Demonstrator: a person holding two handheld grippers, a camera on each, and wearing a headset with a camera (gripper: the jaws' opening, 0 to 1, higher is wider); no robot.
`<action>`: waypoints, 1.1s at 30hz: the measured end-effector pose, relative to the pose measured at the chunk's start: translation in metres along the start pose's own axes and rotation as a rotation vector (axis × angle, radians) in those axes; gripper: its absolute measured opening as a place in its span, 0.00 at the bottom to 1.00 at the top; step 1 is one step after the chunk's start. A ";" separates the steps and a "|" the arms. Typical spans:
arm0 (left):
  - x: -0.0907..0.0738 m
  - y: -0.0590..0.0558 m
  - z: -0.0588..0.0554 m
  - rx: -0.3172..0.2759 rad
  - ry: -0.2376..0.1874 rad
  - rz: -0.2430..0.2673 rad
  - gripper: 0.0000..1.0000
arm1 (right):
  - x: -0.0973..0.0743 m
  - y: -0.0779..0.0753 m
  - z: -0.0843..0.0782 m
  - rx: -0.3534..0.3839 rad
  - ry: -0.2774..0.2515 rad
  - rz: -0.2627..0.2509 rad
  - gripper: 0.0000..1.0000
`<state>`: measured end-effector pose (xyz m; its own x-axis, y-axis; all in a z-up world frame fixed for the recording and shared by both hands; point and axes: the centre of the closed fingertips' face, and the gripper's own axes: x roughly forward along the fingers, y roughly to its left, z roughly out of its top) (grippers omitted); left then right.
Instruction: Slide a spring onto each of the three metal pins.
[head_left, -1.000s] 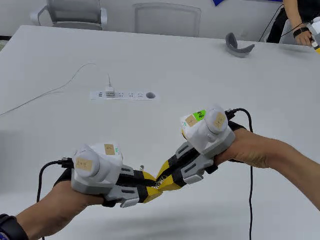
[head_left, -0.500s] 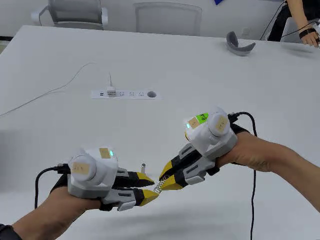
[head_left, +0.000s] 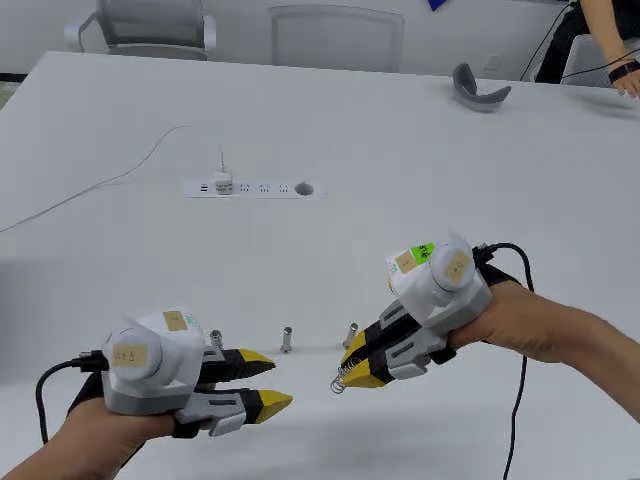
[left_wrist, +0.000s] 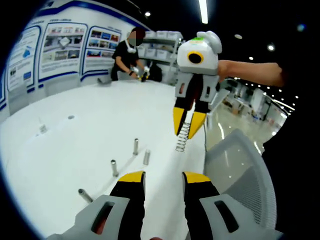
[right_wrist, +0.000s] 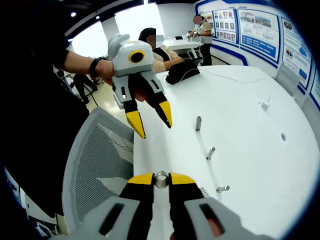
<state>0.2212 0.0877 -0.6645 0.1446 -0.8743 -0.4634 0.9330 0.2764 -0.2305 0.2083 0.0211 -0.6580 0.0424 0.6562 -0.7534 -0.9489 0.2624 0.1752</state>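
Three short metal pins stand in a row on the white table: left pin, middle pin, right pin. My right gripper is shut on a small coil spring, which hangs from its tips just in front of the right pin. The right gripper view shows the spring's ring end pinched between the yellow tips. My left gripper hovers at the lower left with its jaws open and empty, a short way in front of the left pin. In the left gripper view, the spring dangles from the right gripper.
A white power strip with a plug and a thin cable lies mid-table. A grey curved object rests at the far right. Chairs stand behind the far edge, and a mesh chair is near the front edge. Another person works at the far corner.
The two grippers were tip to tip at the spring. The left one has since opened and drawn back to the left, while the right keeps the spring and has moved right.
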 end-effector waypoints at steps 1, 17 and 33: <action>-0.001 0.002 -0.001 -0.002 0.002 0.007 0.31 | 0.000 -0.001 -0.002 0.003 0.004 -0.005 0.12; -0.020 0.033 -0.014 -0.052 0.002 0.129 0.43 | 0.004 -0.021 -0.021 0.061 0.042 -0.080 0.12; -0.036 0.050 -0.031 -0.103 0.014 0.211 0.54 | 0.014 -0.044 -0.022 0.065 0.086 -0.116 0.12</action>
<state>0.2524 0.1452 -0.6855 0.3276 -0.7872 -0.5225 0.8437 0.4927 -0.2132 0.2442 0.0026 -0.6900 0.1208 0.5569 -0.8217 -0.9168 0.3801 0.1228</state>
